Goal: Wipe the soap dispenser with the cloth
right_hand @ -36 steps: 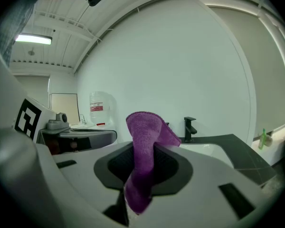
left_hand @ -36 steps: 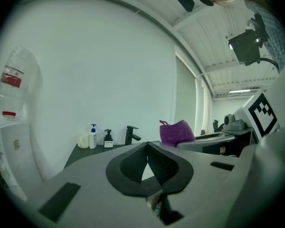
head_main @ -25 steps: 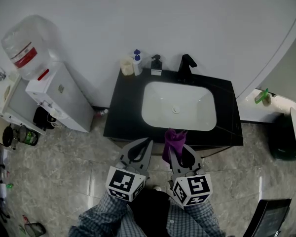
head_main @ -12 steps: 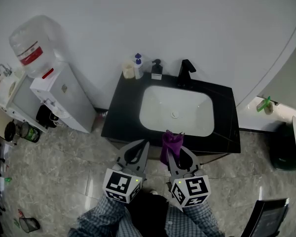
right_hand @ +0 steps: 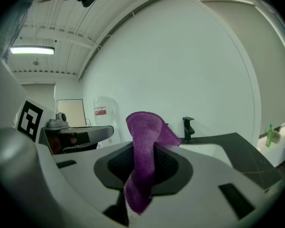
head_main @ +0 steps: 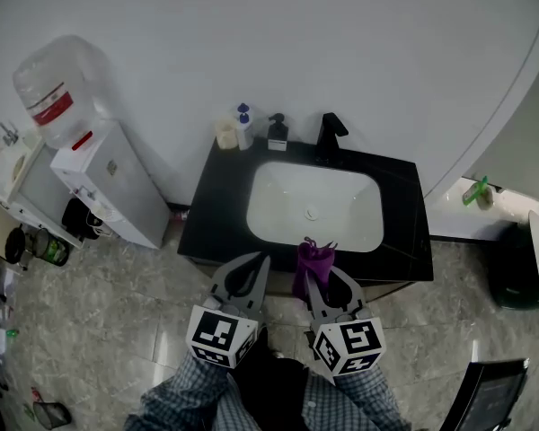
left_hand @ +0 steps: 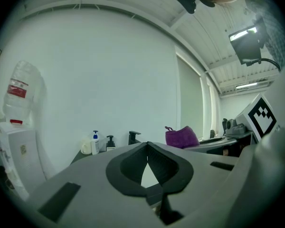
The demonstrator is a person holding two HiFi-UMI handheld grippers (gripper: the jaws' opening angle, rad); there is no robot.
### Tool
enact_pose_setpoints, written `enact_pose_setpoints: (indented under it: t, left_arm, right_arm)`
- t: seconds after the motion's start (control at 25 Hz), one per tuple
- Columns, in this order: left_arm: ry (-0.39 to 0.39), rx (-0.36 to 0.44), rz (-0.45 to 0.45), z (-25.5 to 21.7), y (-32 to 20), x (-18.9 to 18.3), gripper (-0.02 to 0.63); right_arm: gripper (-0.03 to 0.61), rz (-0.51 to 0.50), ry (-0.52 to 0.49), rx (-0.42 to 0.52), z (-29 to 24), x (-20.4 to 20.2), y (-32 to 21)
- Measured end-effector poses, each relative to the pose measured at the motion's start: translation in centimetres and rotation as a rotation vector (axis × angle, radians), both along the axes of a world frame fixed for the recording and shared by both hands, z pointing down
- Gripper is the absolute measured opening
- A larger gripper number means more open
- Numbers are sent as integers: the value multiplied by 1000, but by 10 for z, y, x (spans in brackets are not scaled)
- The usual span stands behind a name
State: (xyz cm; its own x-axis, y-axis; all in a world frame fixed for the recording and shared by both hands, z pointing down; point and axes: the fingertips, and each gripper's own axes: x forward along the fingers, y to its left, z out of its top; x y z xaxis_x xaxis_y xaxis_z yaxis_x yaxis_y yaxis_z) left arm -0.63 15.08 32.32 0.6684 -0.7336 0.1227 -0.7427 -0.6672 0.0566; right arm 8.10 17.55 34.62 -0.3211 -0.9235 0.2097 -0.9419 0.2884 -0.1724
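The black soap dispenser point(head_main: 277, 131) stands at the back of the black counter point(head_main: 214, 218), left of the faucet point(head_main: 329, 136). It also shows small and far in the left gripper view point(left_hand: 110, 142). My right gripper point(head_main: 317, 275) hovers in front of the counter's near edge, shut on a purple cloth point(head_main: 313, 260). That cloth point(right_hand: 145, 151) stands up between the jaws and hangs below them. My left gripper point(head_main: 254, 268) is beside it, shut and with nothing in it point(left_hand: 147, 145). Both grippers are well short of the dispenser.
A blue-capped bottle point(head_main: 243, 124) and a pale cup point(head_main: 225, 134) stand left of the dispenser. The white basin point(head_main: 313, 206) fills the counter's middle. A water cooler point(head_main: 90, 164) with its bottle stands to the left. A dark bin point(head_main: 519, 263) is at the right.
The counter has drifted slightly left and down in the head view. Both grippers keep nearly the same pose, and the cloth stays in the right one.
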Motion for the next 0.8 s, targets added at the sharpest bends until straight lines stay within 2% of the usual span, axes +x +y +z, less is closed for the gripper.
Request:
enact_pose_setpoints:
  t: [0.28,0.8]
  left_arm:
    - [17,0,6,5,-46,1,11]
    - [-8,-38,46,16,-186,1,11]
  right_arm:
    - [91,24,20,-9,6,7,-37]
    - [91,67,25,-56,13,10,-182]
